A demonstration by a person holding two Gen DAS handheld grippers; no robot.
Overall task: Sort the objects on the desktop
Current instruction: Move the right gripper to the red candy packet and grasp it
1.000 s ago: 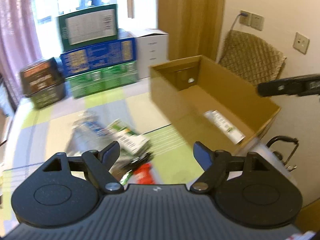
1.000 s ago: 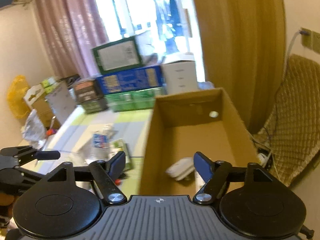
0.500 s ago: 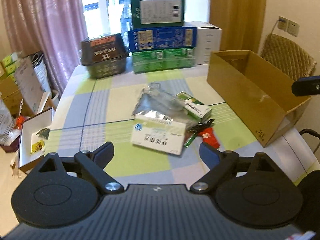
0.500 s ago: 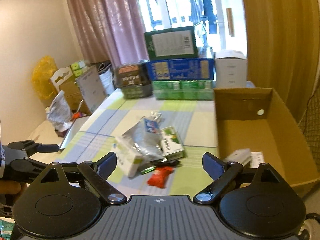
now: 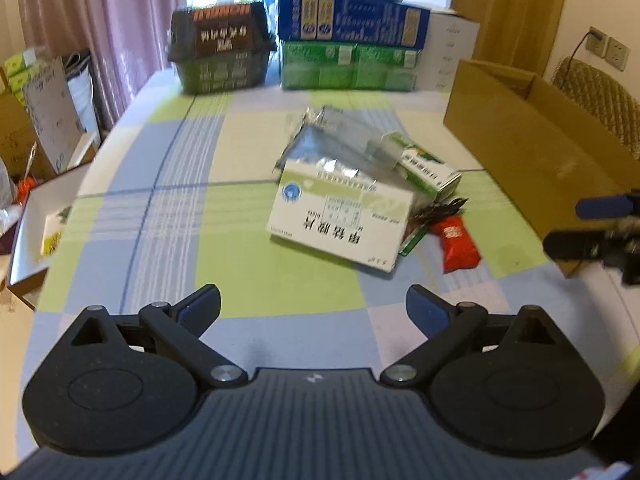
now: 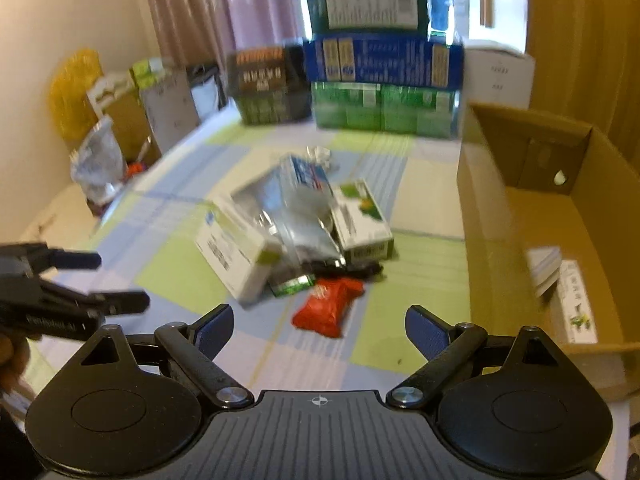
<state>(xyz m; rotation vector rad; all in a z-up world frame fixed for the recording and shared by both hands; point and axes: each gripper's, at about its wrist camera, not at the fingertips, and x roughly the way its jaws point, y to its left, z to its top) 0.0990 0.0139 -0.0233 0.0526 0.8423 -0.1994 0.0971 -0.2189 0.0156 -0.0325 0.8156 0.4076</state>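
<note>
- Desktop objects: loose pile mid-table, at 12 o'clock from both grippers, not touched by either.
- Left gripper: jaws spread wide, empty, hovering over the checked tablecloth.
- Right gripper: jaws wide, empty, red packet just ahead at 12 o'clock.
- Pile: white medicine box in front, silver foil bag draped across it, green-white box at 1 o'clock, dark clip and small green item underneath.
- Cardboard box at 2–3 o'clock from the right gripper; two white items already lie inside.
- Progress, judged: early; two items sorted, five or so left.
- Versus a second ago: both cameras have swung off the cardboard box onto the pile; jaws unchanged.
</note>
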